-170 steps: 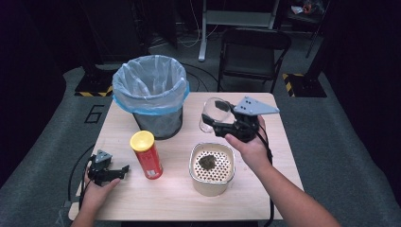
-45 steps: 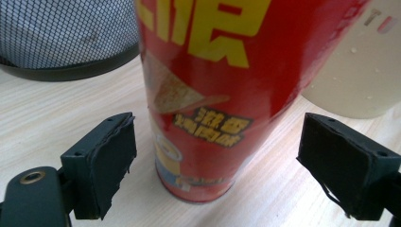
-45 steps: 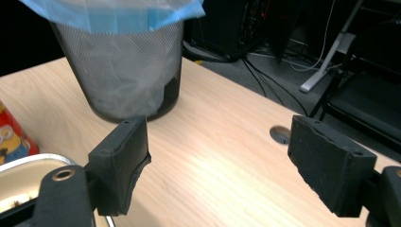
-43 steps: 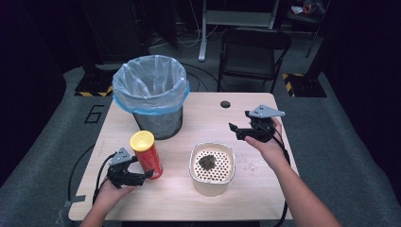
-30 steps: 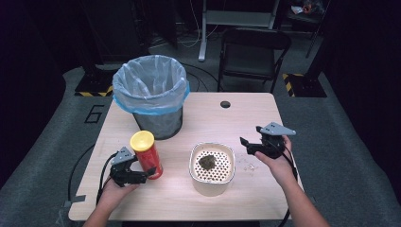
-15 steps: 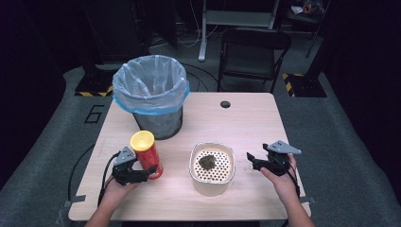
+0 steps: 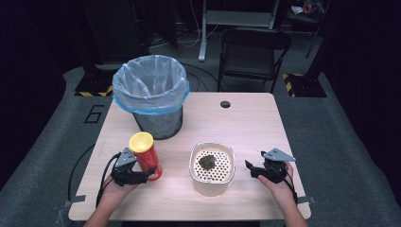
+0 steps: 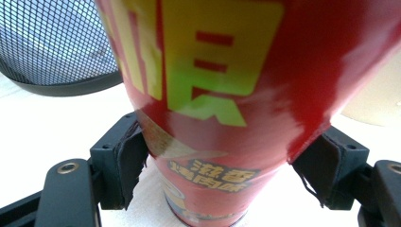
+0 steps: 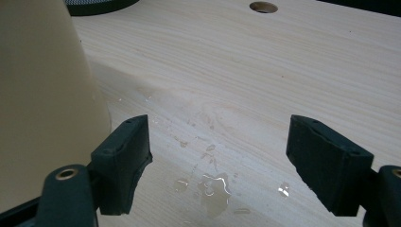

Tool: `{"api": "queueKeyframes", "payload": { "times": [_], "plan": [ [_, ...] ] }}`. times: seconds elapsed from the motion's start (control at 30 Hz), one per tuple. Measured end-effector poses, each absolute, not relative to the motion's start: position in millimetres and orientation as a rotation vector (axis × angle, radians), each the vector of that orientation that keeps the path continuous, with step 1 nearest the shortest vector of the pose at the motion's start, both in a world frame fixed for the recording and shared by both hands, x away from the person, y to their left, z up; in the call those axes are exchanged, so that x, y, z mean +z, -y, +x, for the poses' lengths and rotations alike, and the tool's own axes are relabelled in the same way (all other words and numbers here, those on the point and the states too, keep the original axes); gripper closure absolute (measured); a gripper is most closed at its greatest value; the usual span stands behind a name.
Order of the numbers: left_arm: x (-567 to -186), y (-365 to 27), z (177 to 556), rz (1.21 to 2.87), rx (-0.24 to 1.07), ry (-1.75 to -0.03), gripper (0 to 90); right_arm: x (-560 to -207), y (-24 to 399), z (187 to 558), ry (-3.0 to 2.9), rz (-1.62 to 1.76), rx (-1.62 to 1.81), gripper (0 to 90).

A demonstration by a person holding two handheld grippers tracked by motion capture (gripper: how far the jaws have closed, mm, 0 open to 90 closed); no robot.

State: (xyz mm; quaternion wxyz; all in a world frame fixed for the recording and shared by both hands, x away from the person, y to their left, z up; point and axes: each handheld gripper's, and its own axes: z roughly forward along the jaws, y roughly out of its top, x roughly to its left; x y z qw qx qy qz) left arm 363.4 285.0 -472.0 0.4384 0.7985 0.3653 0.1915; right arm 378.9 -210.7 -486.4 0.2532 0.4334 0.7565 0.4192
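Observation:
A red snack can with a yellow lid stands upright at the front left of the wooden table. My left gripper has just been closing, and its pads now press on both sides of the can low on its body. A cream perforated container holding a dark clump sits at the front middle. My right gripper is low over the table just right of the container, open, with bare wet wood between its jaws. The container's wall is beside its left jaw.
A mesh waste bin with a blue liner stands behind the can, and its mesh is close behind my left jaw. Water drops lie on the wood. A cable hole is at the table's back. A chair stands beyond the table.
The left jaws closed in on the red can. My right hand came down and nearer the front edge, settling beside the cream container.

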Motion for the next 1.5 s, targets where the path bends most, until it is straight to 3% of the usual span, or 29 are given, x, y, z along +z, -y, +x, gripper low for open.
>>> {"api": "queueKeyframes", "payload": {
  "times": [0.2, 0.67, 1.5],
  "plan": [
    [-453.5, -292.0, 358.4, 1.889, 0.477, -0.906, 23.6, -487.6, 210.0, 377.9, -2.062, 1.171, 1.141, 21.9],
    [-425.6, -296.0, 357.2, 1.915, 0.44, -0.931, 23.6, -489.7, 209.8, 377.3, -2.084, 1.155, 1.12, 22.0],
    [-283.2, -270.0, 385.0, 1.973, 0.451, -0.885, 23.5, -492.0, 214.6, 377.6, -2.086, 1.167, 1.114, 22.1]
  ]
}}
